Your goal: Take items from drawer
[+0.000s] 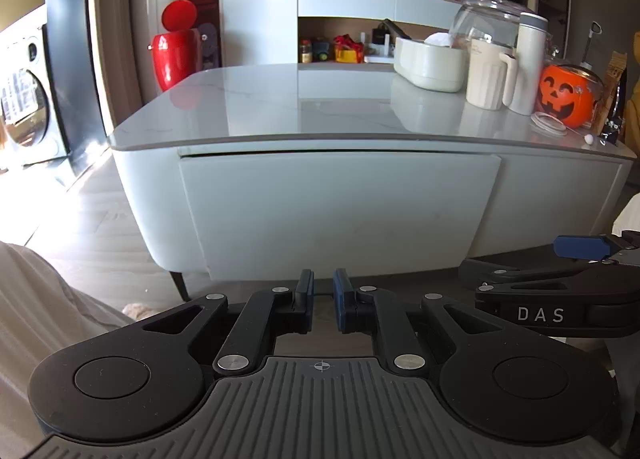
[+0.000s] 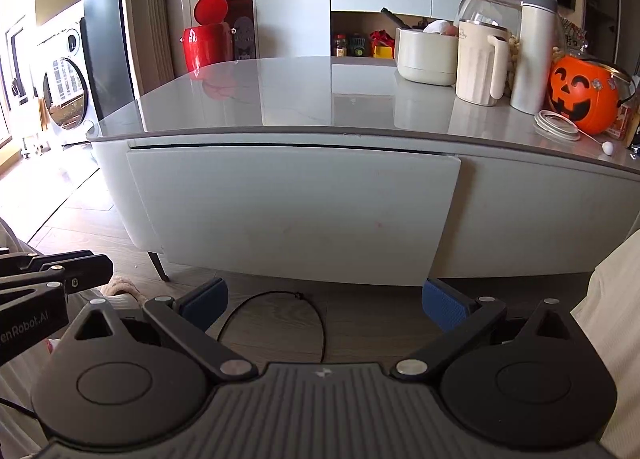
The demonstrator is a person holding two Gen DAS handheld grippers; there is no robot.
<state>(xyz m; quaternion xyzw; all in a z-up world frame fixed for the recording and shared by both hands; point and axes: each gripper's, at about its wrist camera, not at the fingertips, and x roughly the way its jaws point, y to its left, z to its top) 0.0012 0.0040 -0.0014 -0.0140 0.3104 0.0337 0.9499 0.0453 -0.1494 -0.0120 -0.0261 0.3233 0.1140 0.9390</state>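
A white drawer front (image 1: 340, 211) fills the side of a low table with a glossy grey top (image 1: 304, 107); it sits closed, with only a thin dark gap under the top. The right wrist view shows the same drawer front (image 2: 296, 211). My left gripper (image 1: 323, 283) hangs low before the drawer's bottom edge, shut with nothing between its blue pads. My right gripper (image 2: 324, 295) is open wide and empty, also short of the drawer. Each gripper shows at the edge of the other's view. The drawer's contents are hidden.
On the tabletop's right stand an orange pumpkin bucket (image 2: 582, 97), a cream pitcher (image 2: 478, 63), a white flask (image 2: 534, 55), a glass jar and a cream bowl (image 2: 426, 55). A black cable loop (image 2: 276, 319) lies on the wood floor. A red bin (image 1: 174, 55) stands behind.
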